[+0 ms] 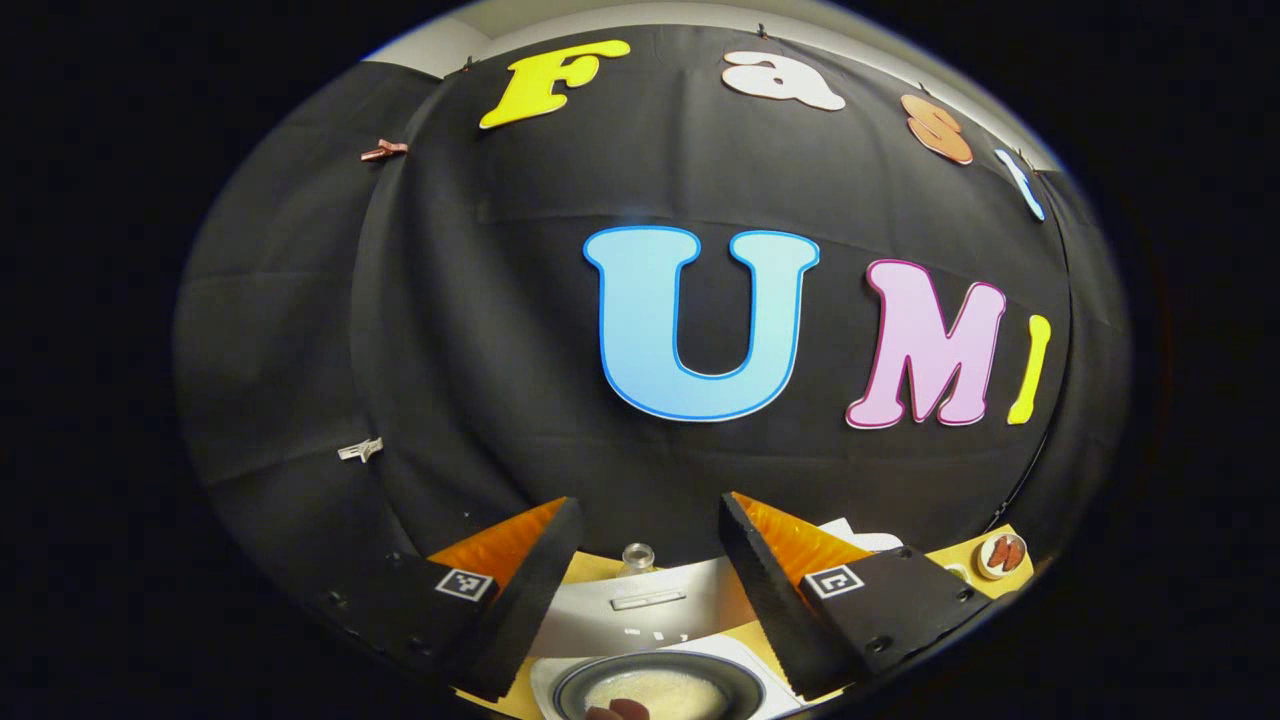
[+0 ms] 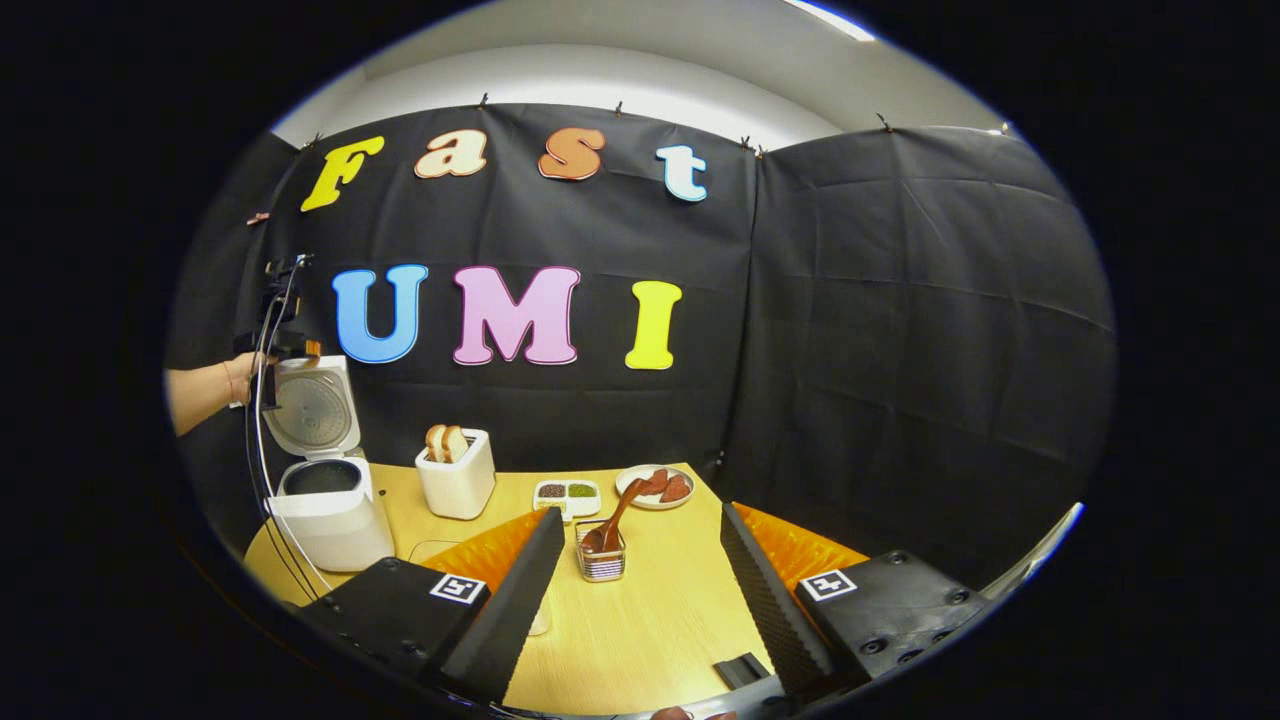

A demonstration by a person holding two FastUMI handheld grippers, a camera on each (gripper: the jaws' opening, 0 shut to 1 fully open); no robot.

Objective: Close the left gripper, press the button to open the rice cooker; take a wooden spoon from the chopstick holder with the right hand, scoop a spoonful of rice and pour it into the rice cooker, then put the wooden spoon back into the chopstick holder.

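Note:
The white rice cooker [image 2: 330, 520] stands at the table's left with its lid [image 2: 310, 410] raised. A hand holds my left gripper [image 2: 278, 335] just above that lid. In the left gripper view, my left gripper [image 1: 650, 505] is open over the rice cooker [image 1: 640, 605], whose dark pot [image 1: 655, 690] holds whitish rice. My right gripper [image 2: 640, 520] is open and holds nothing. A little beyond its fingertips stands the clear chopstick holder [image 2: 601, 562], with the wooden spoon [image 2: 618, 515] leaning in it.
A white toaster with bread [image 2: 457, 472] stands right of the cooker. Behind the holder are a white tray of grains [image 2: 567, 493] and a plate of brown pieces [image 2: 655, 485] [image 1: 1000, 553]. Cables hang by the cooker. A small dark object [image 2: 740, 668] lies near my right gripper.

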